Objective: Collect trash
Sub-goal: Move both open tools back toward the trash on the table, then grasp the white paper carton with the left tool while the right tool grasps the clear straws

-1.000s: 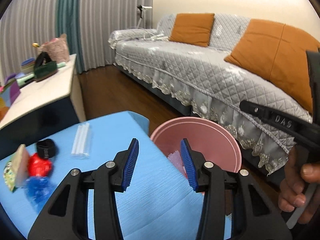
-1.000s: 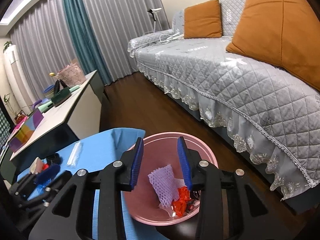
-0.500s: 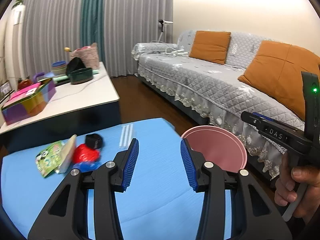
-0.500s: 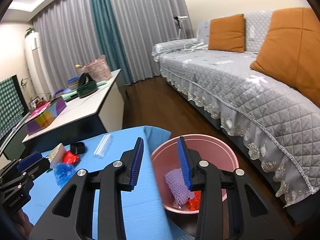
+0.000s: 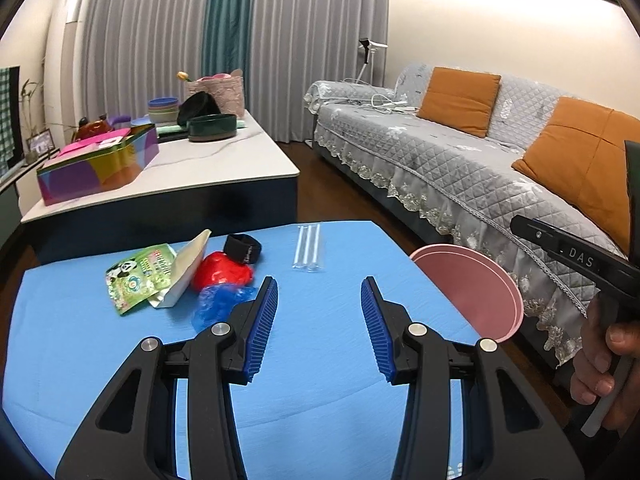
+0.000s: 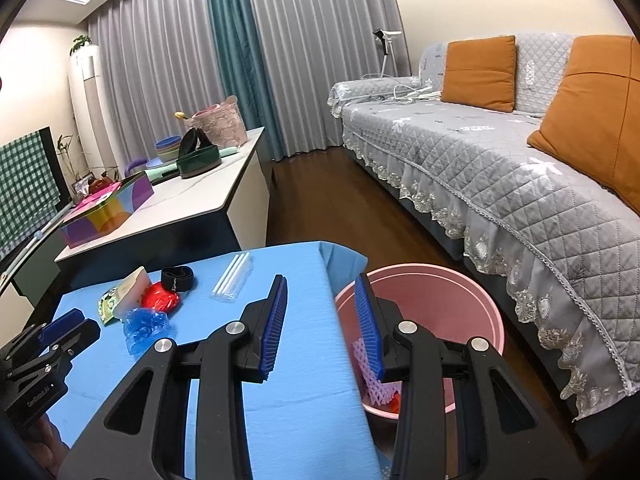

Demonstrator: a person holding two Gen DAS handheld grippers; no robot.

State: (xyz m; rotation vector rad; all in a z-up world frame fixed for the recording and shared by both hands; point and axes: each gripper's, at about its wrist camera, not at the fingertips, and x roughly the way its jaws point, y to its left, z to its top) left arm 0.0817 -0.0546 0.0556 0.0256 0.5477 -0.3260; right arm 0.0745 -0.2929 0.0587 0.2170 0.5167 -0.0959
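Both ribbed-pad tongs, left [image 5: 319, 304] and right [image 6: 321, 304], gape empty over crinkly, perhaps plastic, trash [image 5: 222, 307]

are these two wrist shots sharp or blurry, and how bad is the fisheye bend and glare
Left wrist view: sharp, no motion smear; the sofa edge and curtains bow outward, dark vignette in the corners; soft sheen on the white tabletop, no harsh glare. Right wrist view: equally sharp, the pink bin rim crisp; same barrel bend and black corners; a bright ceiling strip top left, mildly blown out.
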